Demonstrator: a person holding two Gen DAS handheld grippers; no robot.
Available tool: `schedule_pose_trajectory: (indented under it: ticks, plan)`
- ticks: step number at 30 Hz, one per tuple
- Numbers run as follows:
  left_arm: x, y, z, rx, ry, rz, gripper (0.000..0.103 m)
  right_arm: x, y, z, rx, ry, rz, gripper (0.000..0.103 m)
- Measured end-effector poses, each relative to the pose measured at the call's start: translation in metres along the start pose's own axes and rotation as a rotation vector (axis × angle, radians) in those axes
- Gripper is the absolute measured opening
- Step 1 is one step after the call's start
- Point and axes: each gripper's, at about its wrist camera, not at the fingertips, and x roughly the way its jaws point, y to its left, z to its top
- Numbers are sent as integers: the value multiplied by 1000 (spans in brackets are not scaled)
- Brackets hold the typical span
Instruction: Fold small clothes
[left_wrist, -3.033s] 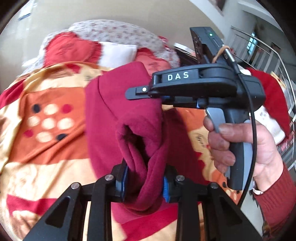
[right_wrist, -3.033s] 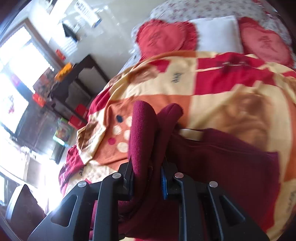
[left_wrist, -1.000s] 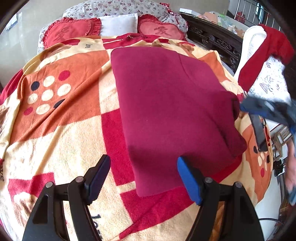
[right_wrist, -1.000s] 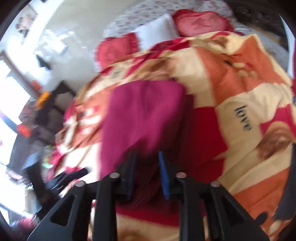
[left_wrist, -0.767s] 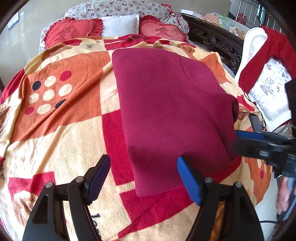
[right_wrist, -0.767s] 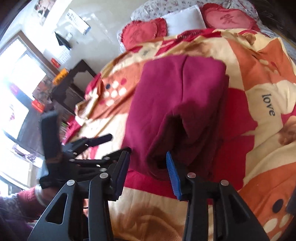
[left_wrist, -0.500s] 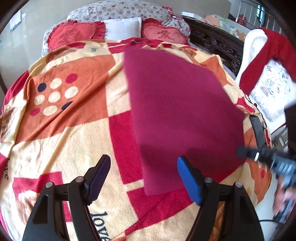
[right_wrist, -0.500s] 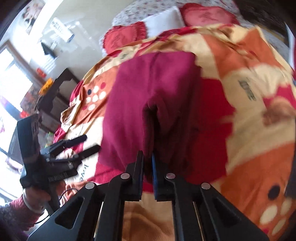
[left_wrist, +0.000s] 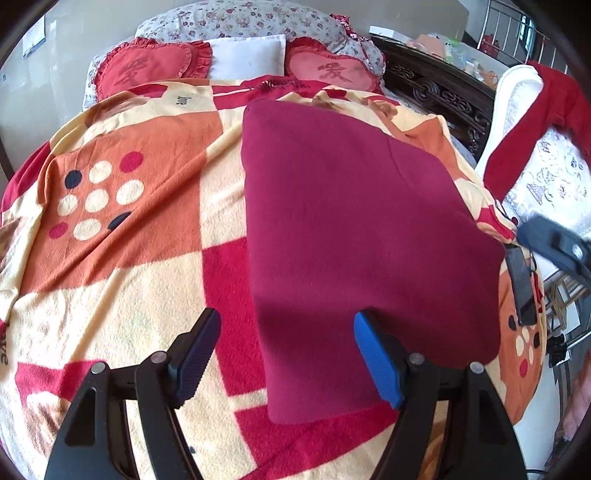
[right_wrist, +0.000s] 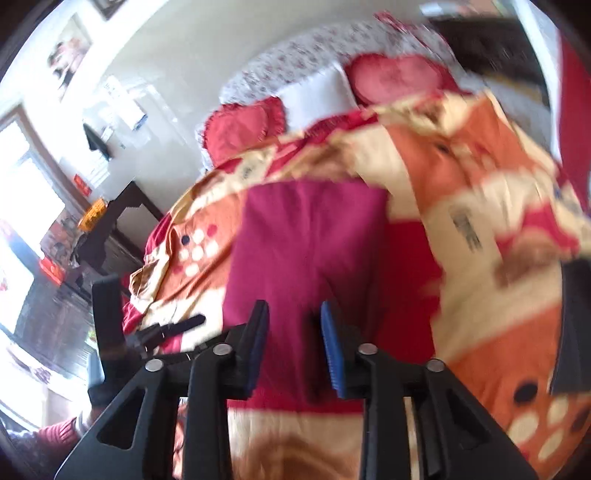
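Left wrist view: the left gripper (left_wrist: 286, 354) hangs spread and empty over the near edge of the cloth (left_wrist: 354, 236), which lies flat on the blanket (left_wrist: 122, 258).

Right wrist view: the right gripper (right_wrist: 291, 338) has just been opening, its jaws parted and pinching nothing, the cloth (right_wrist: 306, 236) beyond. The cloth looks soft, light and limp; I would pinch it at a near corner.

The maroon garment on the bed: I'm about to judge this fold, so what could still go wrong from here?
The right gripper has just been opening, its pads part over the maroon garment without pressing it; if the cloth snags as that hand leaves, the fold could lift. The dark phone lies by the garment's right edge on the blanket and might be knocked. The left gripper, jaws wide and empty, straddles the near left corner and may ruffle it.
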Motion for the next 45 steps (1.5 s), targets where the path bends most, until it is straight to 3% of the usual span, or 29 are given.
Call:
schedule_pose_trajectory:
  ticks: [5,7,9,14,22,28,31,32,34,38,45]
  plan:
    - [8,-3,4,5,7,10,78,55,14,14,-141,82,-111,11]
    - [12,-3,5,7,13,8,78,74,1,14,-128,118,-147,9]
    - [17,-4,5,11,18,1,79,78,-13,13,-109,125,-170,0]
    - [26,-6,5,10,26,-3,82,89,-48,6,-22,103,-135,0]
    - [21,-6,5,19,18,12,82,66,-37,11,8,88,-121,0]
    - [22,-9,4,18,18,18,83,45,-30,1,9,80,-125,7]
    - [23,-11,3,21,24,19,84,57,-33,-8,-27,122,-192,10]
    - [23,-11,3,21,25,21,84,64,-36,-12,-28,147,-206,15]
    - [24,-11,3,20,27,22,84,74,-45,-19,0,161,-187,22]
    - [24,-10,4,14,31,9,84,75,-58,-22,80,155,-132,24]
    - [21,6,13,-77,35,-135,85,43,-65,-11,146,60,-39,27]
